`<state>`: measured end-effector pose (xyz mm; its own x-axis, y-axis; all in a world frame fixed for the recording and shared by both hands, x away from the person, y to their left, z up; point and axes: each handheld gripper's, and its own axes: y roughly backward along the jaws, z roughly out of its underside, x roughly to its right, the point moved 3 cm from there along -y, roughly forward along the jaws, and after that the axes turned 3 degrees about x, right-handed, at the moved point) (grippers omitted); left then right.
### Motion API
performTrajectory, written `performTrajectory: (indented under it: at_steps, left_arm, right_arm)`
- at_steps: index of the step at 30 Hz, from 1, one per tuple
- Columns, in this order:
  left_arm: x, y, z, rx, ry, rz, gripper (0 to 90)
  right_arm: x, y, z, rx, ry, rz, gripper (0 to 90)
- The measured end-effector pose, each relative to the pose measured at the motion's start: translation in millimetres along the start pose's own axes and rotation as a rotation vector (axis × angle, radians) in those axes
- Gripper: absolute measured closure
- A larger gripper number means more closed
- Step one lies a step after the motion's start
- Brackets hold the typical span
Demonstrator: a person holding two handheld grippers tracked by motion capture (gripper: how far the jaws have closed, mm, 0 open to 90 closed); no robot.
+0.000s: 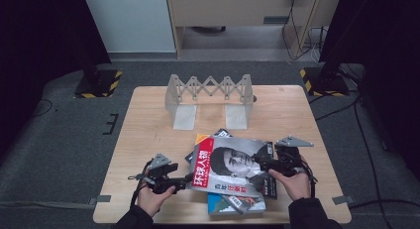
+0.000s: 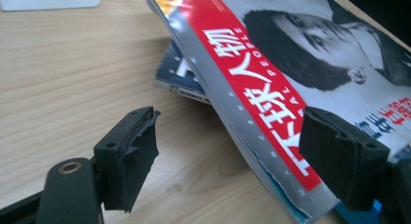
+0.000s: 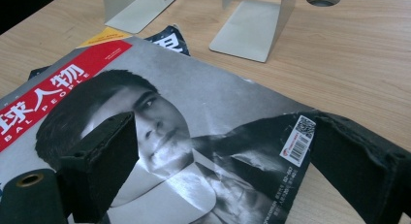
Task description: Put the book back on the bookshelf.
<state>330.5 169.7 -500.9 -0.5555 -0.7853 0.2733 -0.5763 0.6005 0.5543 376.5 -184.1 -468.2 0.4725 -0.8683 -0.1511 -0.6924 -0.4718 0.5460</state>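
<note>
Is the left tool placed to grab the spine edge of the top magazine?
Probably yes: the left tool stands open, the top magazine has its raised red spine edge between the jaws, and nothing blocks it.

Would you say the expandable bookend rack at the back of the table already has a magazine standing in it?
No, the rack stands bare, and the top magazine lies on the pile near the grippers.

Three cameras, one table.
High view looks down and forward; both gripper views sit close, sharing the top magazine [image 1: 232, 164] cover.
</note>
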Motion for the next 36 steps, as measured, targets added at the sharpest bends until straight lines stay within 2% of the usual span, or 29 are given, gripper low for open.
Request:
performTrajectory:
  at_steps: [4,10,14,15,20,31,36]
  left_arm:
    - [5.1,-3.7,2.9,-0.021,-0.005,0.021,22.6]
    - [11.8,-10.6,6.0,-0.050,0.010,0.063,24.1]
    - [12.9,-13.9,6.9,-0.061,0.016,0.078,25.1]
    - [13.5,-14.9,7.3,-0.062,0.030,0.088,25.5]
    - [15.0,-17.9,7.7,-0.064,0.037,0.114,27.0]
    - [13.8,-24.2,10.3,-0.073,0.101,0.162,28.2]
    - [13.8,-28.8,11.8,-0.082,0.132,0.210,27.6]
  right_arm:
    - [-3.3,-1.9,2.9,-0.004,-0.002,-0.007,10.0]
    - [-5.8,-6.2,9.9,-0.026,0.011,-0.014,10.0]
    - [-7.5,-9.0,14.4,-0.034,0.009,-0.025,10.0]
    - [-8.3,-10.2,15.8,-0.037,0.001,-0.029,9.9]
    - [-10.3,-15.4,21.6,-0.055,0.015,-0.035,9.7]
    - [-16.0,-23.5,29.0,-0.082,0.032,-0.044,9.7]
    - [-16.4,-25.3,30.6,-0.076,0.051,-0.037,9.7]
